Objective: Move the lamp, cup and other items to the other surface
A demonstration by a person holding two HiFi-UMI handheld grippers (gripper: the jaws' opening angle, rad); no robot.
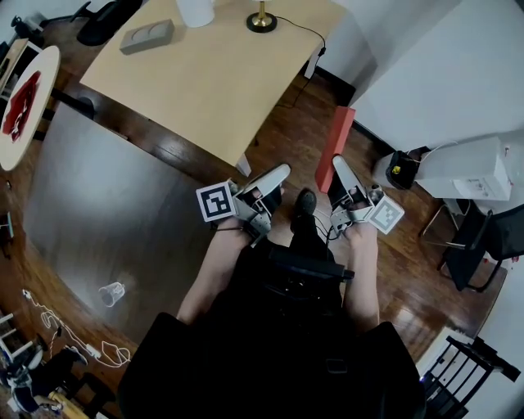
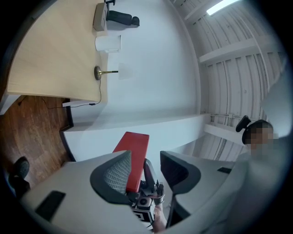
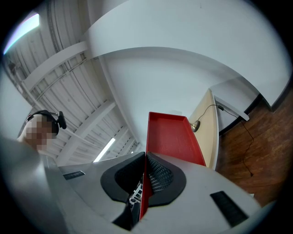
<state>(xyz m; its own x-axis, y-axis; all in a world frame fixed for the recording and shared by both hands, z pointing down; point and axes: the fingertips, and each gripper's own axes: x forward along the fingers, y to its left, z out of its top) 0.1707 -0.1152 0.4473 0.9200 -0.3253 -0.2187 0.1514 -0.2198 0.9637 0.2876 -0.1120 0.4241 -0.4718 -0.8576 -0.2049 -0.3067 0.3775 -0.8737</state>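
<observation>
Right hand-held gripper (image 3: 145,157) tight on red tray (image 3: 171,137), left hand-held gripper (image 2: 144,160) agape; cup (image 1: 111,293) head-view only.

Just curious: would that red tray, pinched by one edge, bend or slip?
Probably stiff: the red tray looks flat though the right claw pinches only its rim. Likely light, held by one claw. It might pivot there.

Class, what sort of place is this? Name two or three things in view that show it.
Probably an office or workroom. A light wooden table bears a lamp, a black chair stands at the side, and the wood floor runs between plain white walls.
</observation>
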